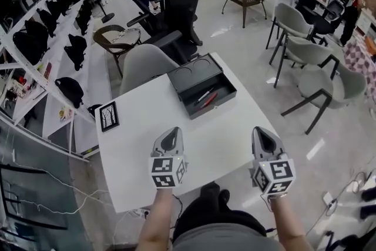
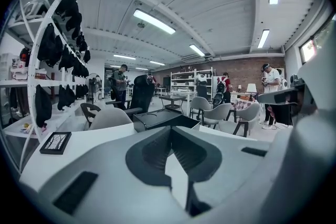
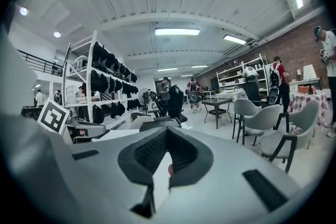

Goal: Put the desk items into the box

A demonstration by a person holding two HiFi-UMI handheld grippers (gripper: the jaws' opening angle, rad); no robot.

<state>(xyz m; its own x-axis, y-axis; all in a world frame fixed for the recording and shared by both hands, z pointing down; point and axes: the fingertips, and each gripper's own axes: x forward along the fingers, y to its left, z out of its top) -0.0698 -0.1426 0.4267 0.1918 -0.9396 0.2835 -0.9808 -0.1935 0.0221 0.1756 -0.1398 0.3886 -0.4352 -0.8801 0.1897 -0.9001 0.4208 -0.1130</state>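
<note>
Red & black pens (image 1: 207, 97) lie in the open dark metal box (image 1: 194, 72), 12 o'clock; small black picture frame (image 1: 108, 116), 10 o'clock, not yet in. My left gripper (image 1: 170, 139) & right gripper (image 1: 265, 139): jaws together, empty.

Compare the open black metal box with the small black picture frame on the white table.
The open black metal box is bigger and deep, lid raised, with pen-like items inside; the small black picture frame is thin and lies flat. The box sits at the far edge of the white table, the frame near its left edge. Both are black and rectangular.
</note>
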